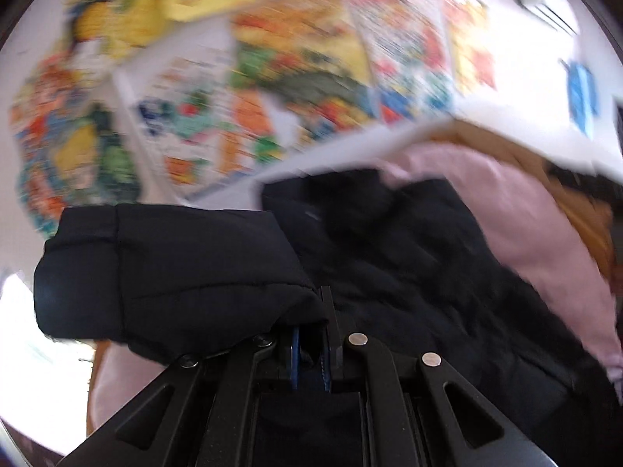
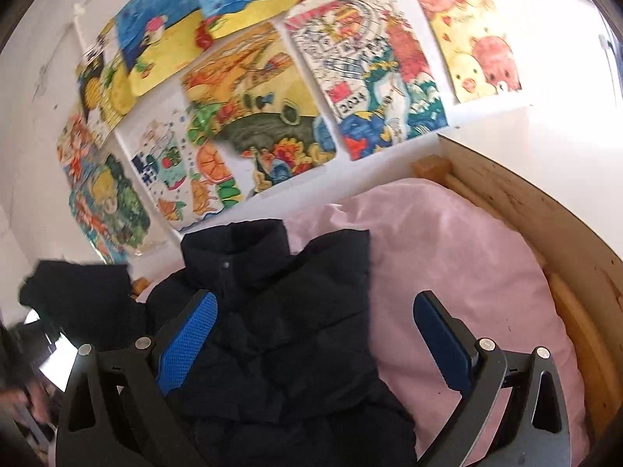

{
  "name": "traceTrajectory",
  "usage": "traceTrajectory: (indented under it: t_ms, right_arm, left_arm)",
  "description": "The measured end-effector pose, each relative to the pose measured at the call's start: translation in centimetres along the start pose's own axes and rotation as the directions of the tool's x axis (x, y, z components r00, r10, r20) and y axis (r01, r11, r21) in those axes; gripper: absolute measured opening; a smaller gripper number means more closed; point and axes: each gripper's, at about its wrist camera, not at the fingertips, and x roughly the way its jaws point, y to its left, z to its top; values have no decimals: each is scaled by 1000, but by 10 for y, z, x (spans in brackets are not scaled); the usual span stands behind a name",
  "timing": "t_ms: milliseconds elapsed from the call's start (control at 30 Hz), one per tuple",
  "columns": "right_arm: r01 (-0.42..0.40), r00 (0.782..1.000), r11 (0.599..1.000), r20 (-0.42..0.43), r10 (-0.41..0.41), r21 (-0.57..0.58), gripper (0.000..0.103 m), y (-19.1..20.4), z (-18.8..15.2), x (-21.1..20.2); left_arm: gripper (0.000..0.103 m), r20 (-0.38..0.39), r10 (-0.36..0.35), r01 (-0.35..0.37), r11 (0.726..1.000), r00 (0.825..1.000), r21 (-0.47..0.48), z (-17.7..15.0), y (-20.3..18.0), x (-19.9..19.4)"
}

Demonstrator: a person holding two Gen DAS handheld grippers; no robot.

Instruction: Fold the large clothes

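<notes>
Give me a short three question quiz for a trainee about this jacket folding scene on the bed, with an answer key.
1. True or false: the right gripper has its jaws closed on the dark navy puffer jacket.
2. What does the left gripper pinch?
3. The jacket lies on: A) pale pink bedsheet B) green rug C) bare wooden floor.

Key: 1. False, its jaws are open. 2. A padded fold of the jacket, probably a sleeve. 3. A.

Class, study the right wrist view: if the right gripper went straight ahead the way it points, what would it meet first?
Most likely the dark puffer jacket on the pink bedding; the open right gripper points down over it. Depth is uncertain.
</notes>
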Motion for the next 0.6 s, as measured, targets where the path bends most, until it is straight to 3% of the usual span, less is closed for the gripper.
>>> traceTrajectory:
  t_ms: [100, 167, 233, 333, 367, 400, 433, 467, 533, 600]
  right_arm:
    - [1, 1000, 1000, -9, -1, 17, 99, -7, -3, 8]
    - [-1, 1000, 1000, -27, 1, 17, 99, -10, -6, 16]
    - [-3, 999, 1000, -53, 3, 8, 99, -9, -9, 26]
    - [-9, 996, 1000, -88, 8, -10, 99, -6, -17, 37]
    - [-14, 995, 1000, -99, 12, -14, 99, -4, -20, 40]
    - [-23, 993, 1000, -115, 20, -19, 99, -3, -23, 44]
    - [-39, 990, 999, -134, 36, -19, 99, -1, -27, 49]
    - [-62, 986, 998, -155, 60, -10, 99, 0, -30, 53]
    - [-141, 974, 989, -171, 148, 52, 99, -2, -37, 59]
    - [-253, 944, 951, -169, 283, 178, 100, -12, -46, 67]
  left_arm:
    - [11, -115, -109, 115, 992, 987, 50, -18, -31, 22]
    - [12, -212, -152, 169, 984, 965, 64, -32, -44, 37]
    - [13, -265, -191, 214, 975, 945, 62, -44, -50, 44]
    - [25, -297, -239, 261, 965, 925, 36, -56, -47, 46]
    - [40, -307, -258, 278, 960, 916, 23, -61, -44, 43]
    - [68, -307, -265, 282, 959, 914, 13, -65, -41, 41]
    - [80, -297, -266, 280, 960, 917, 6, -67, -37, 38]
    - [86, -260, -268, 277, 961, 928, -6, -71, -31, 29]
    - [86, -226, -290, 291, 956, 930, -29, -76, -20, 18]
    - [86, -200, -291, 281, 957, 936, -78, -83, -2, 9]
